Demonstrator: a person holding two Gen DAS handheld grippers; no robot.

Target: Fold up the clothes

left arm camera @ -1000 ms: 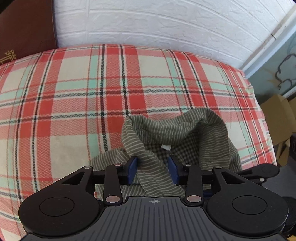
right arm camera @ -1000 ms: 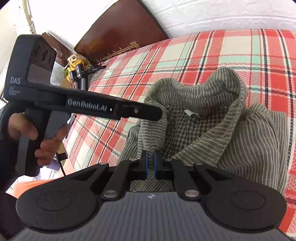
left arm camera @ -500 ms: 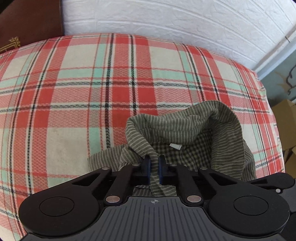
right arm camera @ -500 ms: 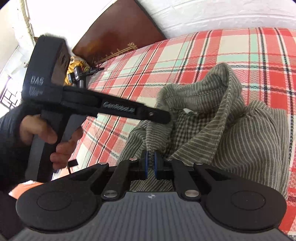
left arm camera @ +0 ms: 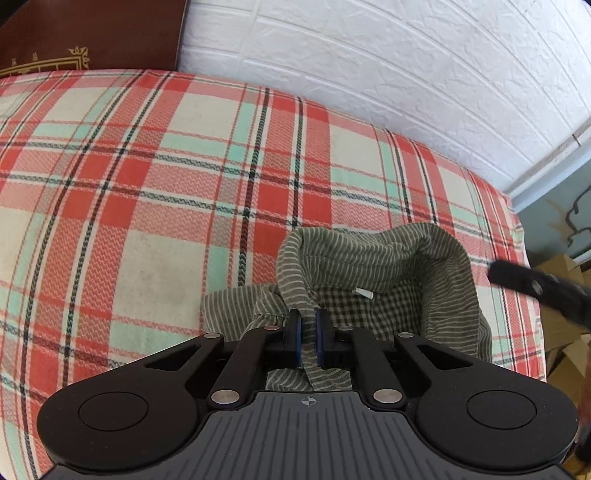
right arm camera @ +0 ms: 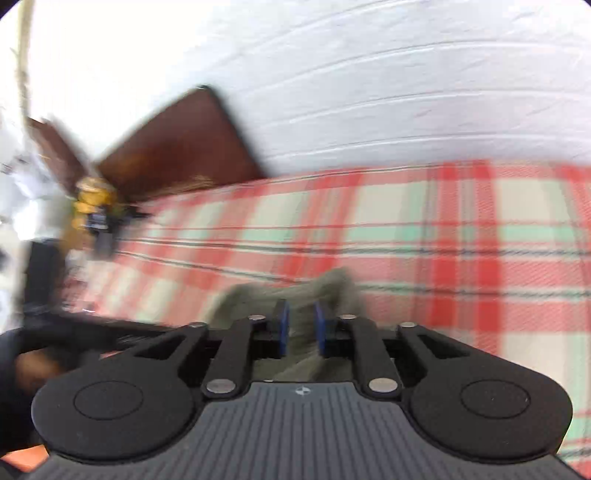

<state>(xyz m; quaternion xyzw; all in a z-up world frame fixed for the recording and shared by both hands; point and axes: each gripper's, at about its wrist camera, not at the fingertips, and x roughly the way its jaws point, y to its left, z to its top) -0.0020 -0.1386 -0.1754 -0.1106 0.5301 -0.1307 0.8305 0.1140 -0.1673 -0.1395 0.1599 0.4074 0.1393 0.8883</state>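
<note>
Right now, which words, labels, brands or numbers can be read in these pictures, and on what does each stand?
No text can be read.
Gold marks on the brown board: too small to read.
White tag inside the striped shirt: no legible print.
Right wrist view: too blurred.

There is one striped shirt, one plaid bed cover, two hand-held grippers, and one brown headboard at eleven o'clock.

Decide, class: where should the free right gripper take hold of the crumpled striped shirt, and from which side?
Take the raised collar rim opposite the left gripper, which pinches the near placket. Come from above on the right: that edge stands up as a thin ridge.
</note>
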